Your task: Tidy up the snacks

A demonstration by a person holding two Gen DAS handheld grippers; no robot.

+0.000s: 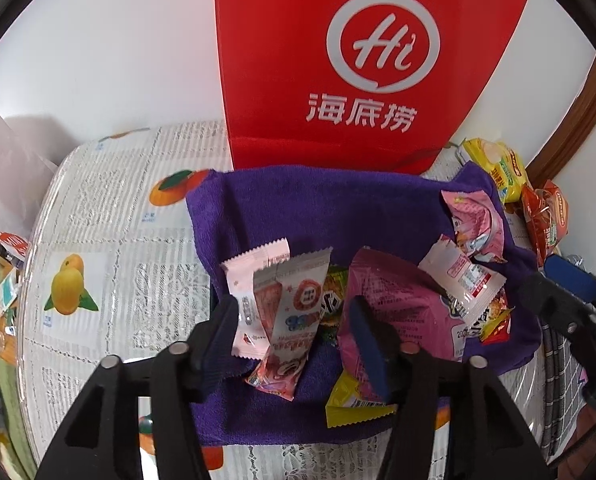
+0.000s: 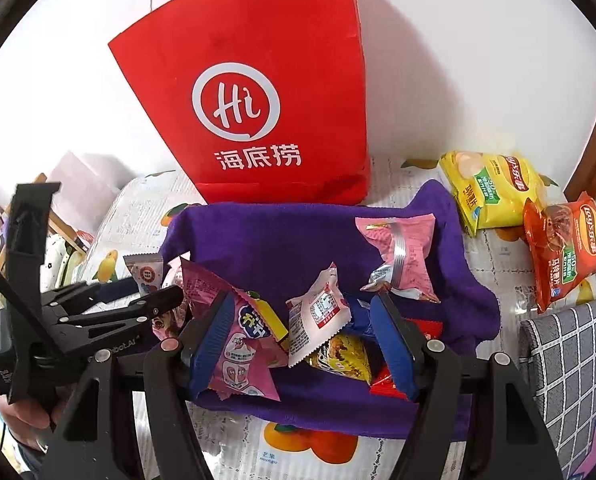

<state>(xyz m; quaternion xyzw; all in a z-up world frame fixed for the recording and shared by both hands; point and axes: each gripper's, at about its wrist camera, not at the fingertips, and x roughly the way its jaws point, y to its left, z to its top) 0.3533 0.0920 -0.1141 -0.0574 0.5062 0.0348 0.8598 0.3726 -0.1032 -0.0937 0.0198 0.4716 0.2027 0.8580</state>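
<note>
Left wrist view. Left gripper [image 1: 298,334] spread open low over a purple towel [image 1: 258,216], nothing clamped between its blue-padded fingers [image 1: 367,344]. Pale pink wrapped snack [image 1: 254,300] and white-and-red wrapped snack [image 1: 294,316] standing tilted just inside the left finger, touching it. Large pink snack bag [image 1: 401,312] beside and partly behind the right finger; yellow packet [image 1: 349,404] lying below it on the towel. Small white sachet [image 1: 463,280] resting on the pink bag, crumpled pink wrapper [image 1: 475,220] farther back on the towel. Red paper bag [image 1: 361,64] upright behind the towel against a white wall. Yellow chip bag [image 1: 497,164] and orange chip bag [image 1: 545,216] on the fruit-print tablecloth [image 1: 98,240] right of the towel. Right gripper [image 1: 569,288] entering at the right edge.

Right wrist view. Right gripper [image 2: 301,336] open over the same purple towel [image 2: 278,240], fingers astride a white sachet [image 2: 317,312] and a yellow-gold wrapped snack [image 2: 341,356] without closing on either. Pink snack bag [image 2: 238,344] touching the left finger. Crumpled pink wrapper [image 2: 405,256] behind. Left gripper [image 2: 138,300] at left, open. Red paper bag [image 2: 266,100] behind; yellow chip bag [image 2: 493,188] and orange chip bag [image 2: 565,248] off the towel at right.
</note>
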